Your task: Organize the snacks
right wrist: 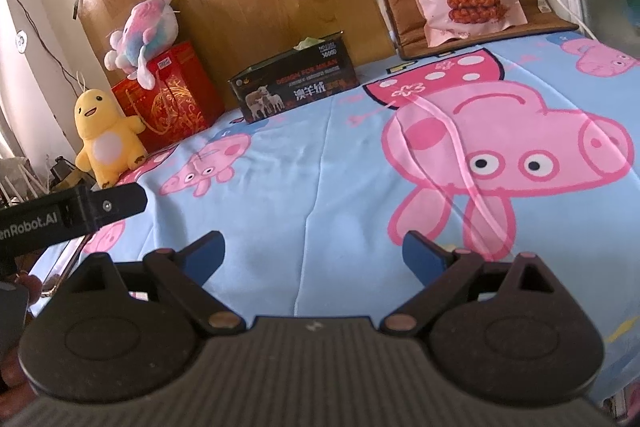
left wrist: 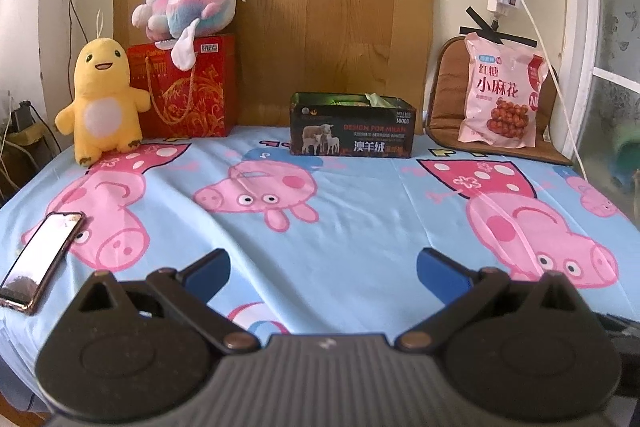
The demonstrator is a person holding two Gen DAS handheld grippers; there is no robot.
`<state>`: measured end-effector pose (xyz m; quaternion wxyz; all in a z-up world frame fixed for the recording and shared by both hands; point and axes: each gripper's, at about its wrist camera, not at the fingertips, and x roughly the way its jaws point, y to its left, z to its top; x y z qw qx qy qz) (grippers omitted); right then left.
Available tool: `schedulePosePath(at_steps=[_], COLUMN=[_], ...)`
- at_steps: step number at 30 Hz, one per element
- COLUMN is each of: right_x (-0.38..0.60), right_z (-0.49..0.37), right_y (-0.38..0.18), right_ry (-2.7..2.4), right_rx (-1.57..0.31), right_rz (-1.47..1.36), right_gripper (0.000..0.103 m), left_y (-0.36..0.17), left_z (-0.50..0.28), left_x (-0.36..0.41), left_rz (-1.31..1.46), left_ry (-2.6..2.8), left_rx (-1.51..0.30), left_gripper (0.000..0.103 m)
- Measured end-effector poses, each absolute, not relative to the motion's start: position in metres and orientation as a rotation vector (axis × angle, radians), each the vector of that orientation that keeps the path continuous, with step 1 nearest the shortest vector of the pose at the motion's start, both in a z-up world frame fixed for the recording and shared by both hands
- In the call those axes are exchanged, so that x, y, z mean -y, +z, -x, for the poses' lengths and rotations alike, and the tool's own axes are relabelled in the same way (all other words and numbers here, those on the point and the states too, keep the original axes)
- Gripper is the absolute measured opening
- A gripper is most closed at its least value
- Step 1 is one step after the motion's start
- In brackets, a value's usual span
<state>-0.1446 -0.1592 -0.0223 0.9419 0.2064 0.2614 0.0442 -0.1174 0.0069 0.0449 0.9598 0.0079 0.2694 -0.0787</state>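
Both the left gripper [left wrist: 323, 267] and the right gripper [right wrist: 313, 251] hover with jaws spread wide, holding nothing. The pink plastic snack bag [left wrist: 502, 93] leans on a brown cushion [left wrist: 446, 95] at upper right, well apart from the open black cardboard box [left wrist: 352, 125] at centre of the cartoon-pig bedsheet [left wrist: 360, 227].
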Motion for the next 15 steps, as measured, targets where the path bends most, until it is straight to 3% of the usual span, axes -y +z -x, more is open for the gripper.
schedulePosePath(at_steps=[15], right_x=[0.1591], right_z=[0.1491], right_y=[-0.0184], right_ry=[0.061], right_rx=[-0.482], right_rz=[-0.385], right_gripper=[0.097], left_y=[0.0411], left_z=[0.1159], left_x=[-0.0093], left_rz=[0.006], left_ry=[-0.164], left_rx=[-0.573], left_gripper=[0.103])
